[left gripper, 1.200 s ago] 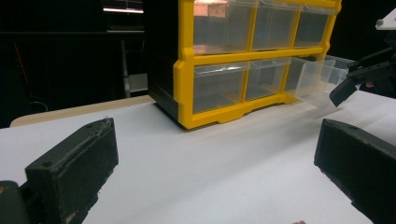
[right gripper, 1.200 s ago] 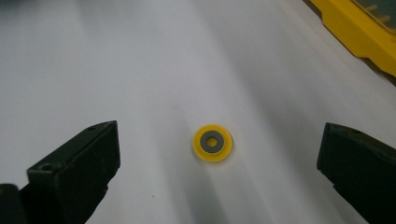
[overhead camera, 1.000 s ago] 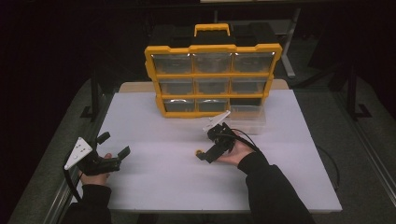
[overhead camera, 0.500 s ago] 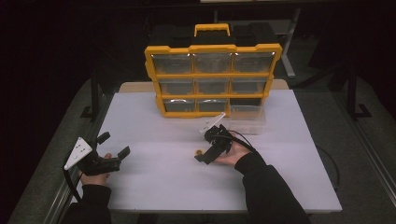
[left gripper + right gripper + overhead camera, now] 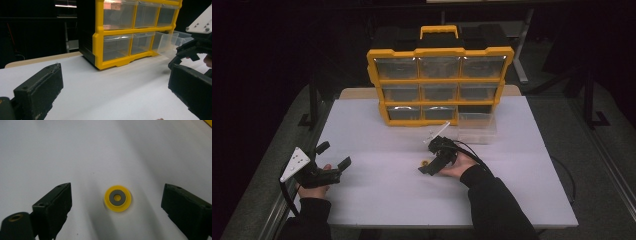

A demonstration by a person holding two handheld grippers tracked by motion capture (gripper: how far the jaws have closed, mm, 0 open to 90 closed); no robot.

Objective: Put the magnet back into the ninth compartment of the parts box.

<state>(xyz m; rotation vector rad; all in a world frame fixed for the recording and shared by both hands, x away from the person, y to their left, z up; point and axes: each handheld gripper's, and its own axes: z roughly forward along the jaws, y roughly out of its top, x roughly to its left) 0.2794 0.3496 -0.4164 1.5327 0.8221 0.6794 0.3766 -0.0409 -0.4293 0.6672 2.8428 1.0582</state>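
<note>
A small yellow disc (image 5: 117, 198) with a grey ring at its centre lies flat on the white table (image 5: 377, 200). My right gripper (image 5: 117, 195) points down over it with a jaw on each side, both clear of it. The jaws have just been closing a little, and the disc between them is untouched. In the high view the disc (image 5: 424, 162) sits at the tip of the right gripper (image 5: 427, 166), mid-table. My left gripper (image 5: 333, 155) rests open near the table's left edge, nothing between its jaws (image 5: 115, 82).
A yellow organizer (image 5: 439, 85) with clear drawers stands upright at the back of the table. One clear drawer (image 5: 477, 127) lies out on the table by its lower right corner. The left gripper view shows the organizer (image 5: 125, 32) and the right gripper (image 5: 192, 47) beyond.
The right gripper has shifted slightly toward the near left, over the yellow disc. The left hand has kept still.
</note>
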